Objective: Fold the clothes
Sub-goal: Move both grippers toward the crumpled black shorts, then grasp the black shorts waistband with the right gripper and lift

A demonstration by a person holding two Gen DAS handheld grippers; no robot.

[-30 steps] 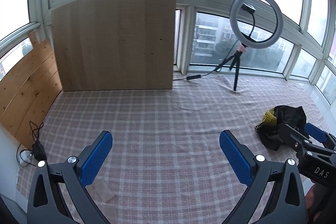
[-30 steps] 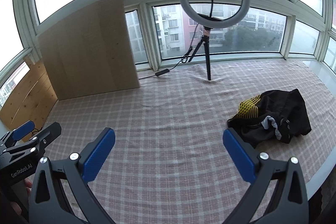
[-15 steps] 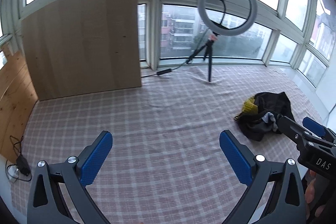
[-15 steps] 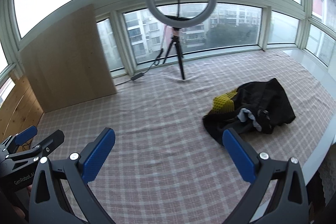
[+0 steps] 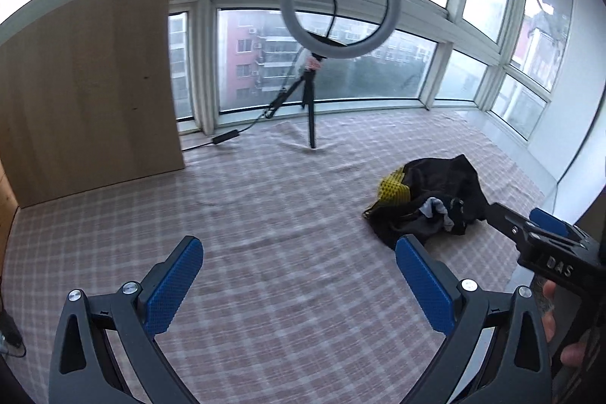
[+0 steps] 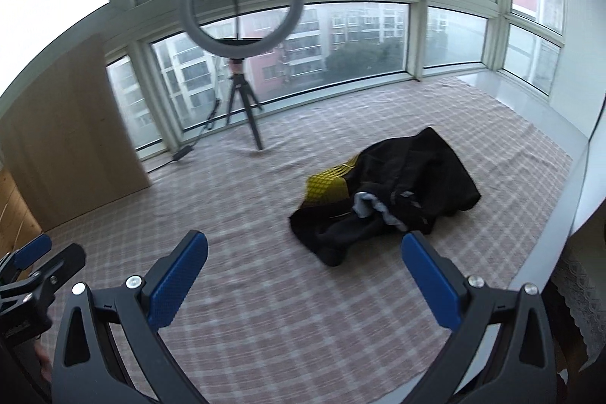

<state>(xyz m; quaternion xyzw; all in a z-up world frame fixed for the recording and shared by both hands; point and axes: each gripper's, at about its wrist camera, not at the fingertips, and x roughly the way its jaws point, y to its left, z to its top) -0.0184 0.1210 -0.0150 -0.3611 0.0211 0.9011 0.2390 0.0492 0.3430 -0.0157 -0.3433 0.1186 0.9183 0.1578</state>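
Note:
A crumpled black garment (image 5: 428, 203) with a yellow patterned patch and a pale lining lies on the checked cloth at the right; it also shows in the right wrist view (image 6: 386, 199). My left gripper (image 5: 299, 283) is open and empty, above the cloth, left of the garment. My right gripper (image 6: 303, 275) is open and empty, close in front of the garment, its right finger near the garment's front edge. The right gripper's tip shows in the left wrist view (image 5: 538, 233), next to the garment.
A ring light on a tripod (image 5: 341, 14) stands at the back by the windows, its cable on the cloth. A wooden board (image 5: 87, 89) leans at the back left. The cloth-covered surface (image 6: 541, 214) ends at a drop on the right.
Both grippers have swung right and moved closer to the garment, which now sits nearer and more central in both views. Both stay open.

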